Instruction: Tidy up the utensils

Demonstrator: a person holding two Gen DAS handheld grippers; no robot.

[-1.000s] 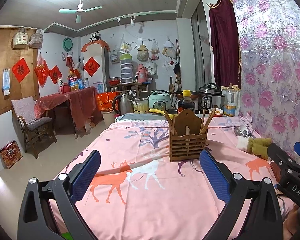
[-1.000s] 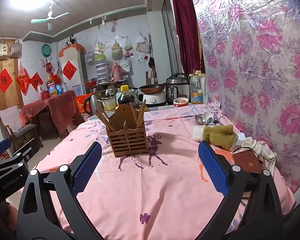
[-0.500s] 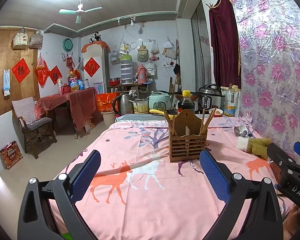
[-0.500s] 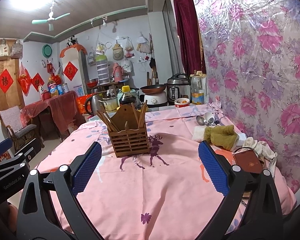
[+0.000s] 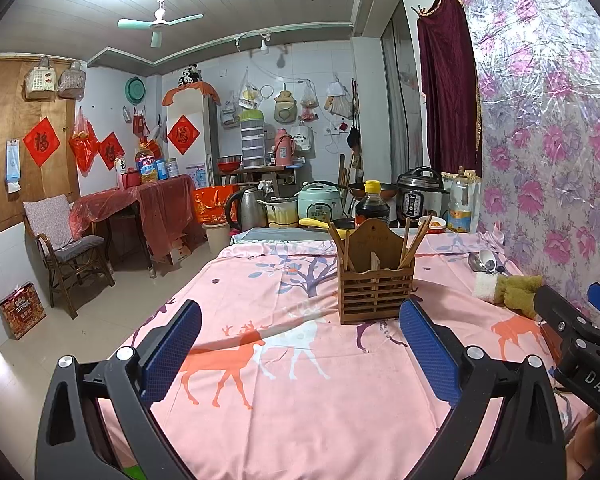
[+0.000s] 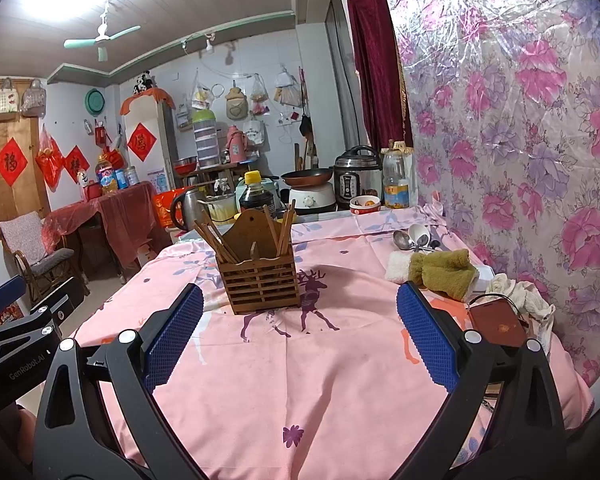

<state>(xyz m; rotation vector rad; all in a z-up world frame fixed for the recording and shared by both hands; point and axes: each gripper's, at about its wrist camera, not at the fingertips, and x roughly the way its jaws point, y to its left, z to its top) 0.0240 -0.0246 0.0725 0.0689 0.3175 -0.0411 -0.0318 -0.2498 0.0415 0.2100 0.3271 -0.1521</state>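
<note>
**Utensil sorting: barely started, most of it still to go**

Both hands empty right now. My left gripper [image 5: 300, 354] is spread wide with nothing between the blue pads, and the right gripper [image 6: 300, 344] is the same, wide apart and holding nothing. Both hang over the near part of the surface [image 6: 340, 392], low in the frame, well short of anything I'd pick up.

The holder [image 6: 258, 276] stands upright in the middle of the right view, on the pink deer cloth. It already has chopsticks [image 6: 216, 240] leaning in its left compartment and a few more [image 6: 286, 224] on the right side, so that part looks sorted, or it was like that to begin with, can't say.

What's left, as far as I can see: the spoons [image 6: 414, 238] lying loose at the right of the frame, up against the floral wall, just behind a towel [image 6: 440, 270]. There's a metal one and a white one at least; the pile is too small to count properly. They're well apart from the holder.

So my guess is the spoons go into the holder, and nothing of that is done yet. The right gripper is the nearer one for that.
</note>
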